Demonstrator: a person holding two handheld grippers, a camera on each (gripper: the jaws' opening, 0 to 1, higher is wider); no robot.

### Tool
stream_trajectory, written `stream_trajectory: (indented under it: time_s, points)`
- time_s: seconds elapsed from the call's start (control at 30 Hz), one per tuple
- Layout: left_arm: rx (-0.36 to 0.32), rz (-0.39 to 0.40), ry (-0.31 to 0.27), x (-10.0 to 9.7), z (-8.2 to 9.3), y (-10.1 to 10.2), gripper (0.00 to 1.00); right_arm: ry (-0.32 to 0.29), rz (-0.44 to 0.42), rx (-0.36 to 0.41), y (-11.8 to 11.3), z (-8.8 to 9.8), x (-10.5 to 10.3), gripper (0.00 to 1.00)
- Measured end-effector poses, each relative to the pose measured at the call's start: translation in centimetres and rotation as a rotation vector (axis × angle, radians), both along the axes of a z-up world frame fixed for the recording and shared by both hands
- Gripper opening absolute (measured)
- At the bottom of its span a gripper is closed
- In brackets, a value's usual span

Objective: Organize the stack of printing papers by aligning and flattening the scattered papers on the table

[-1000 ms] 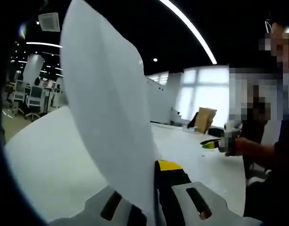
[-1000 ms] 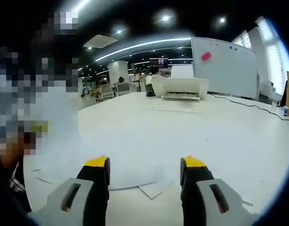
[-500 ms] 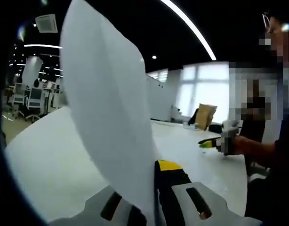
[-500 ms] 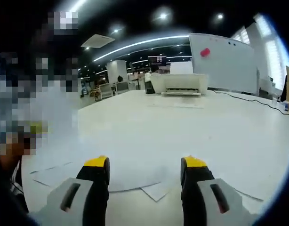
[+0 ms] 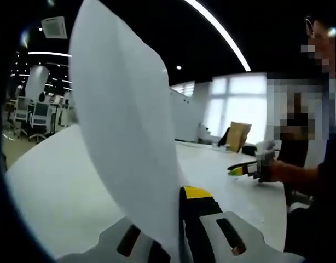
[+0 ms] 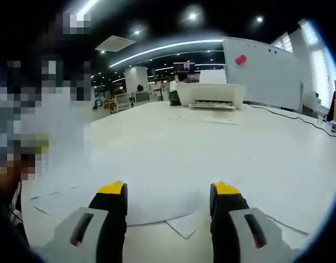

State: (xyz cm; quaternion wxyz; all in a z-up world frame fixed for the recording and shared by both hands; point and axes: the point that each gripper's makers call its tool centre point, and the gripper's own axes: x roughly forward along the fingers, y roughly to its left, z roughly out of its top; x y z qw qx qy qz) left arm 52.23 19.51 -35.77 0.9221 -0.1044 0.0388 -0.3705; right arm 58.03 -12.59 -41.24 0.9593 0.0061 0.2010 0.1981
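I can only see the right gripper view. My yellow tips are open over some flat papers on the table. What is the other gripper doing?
Observer: The left gripper is shut on a sheet of paper that stands up tall in front of its camera.
Child: Is that sheet off the table?
Observer: Most of it rises above the white table; its bottom edge is hidden between the jaws.
Child: Can you see my gripper from there?
Observer: Yes, the right gripper shows at the right of the left gripper view, held in a hand low over the table.
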Motion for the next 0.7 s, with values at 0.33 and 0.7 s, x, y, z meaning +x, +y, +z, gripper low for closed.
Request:
stream_trajectory:
  time_s: [0.33, 0.7]
  points:
    - [-0.003, 0.000, -0.001, 0.08, 0.04, 0.04, 0.06, 0.010, 0.002, -0.006, 0.41, -0.48, 0.50, 0.56]
    - [0.011, 0.007, -0.005, 0.13, -0.10, -0.02, 0.06, 0.046, 0.015, -0.034, 0.66, -1.14, 1.06, 0.56]
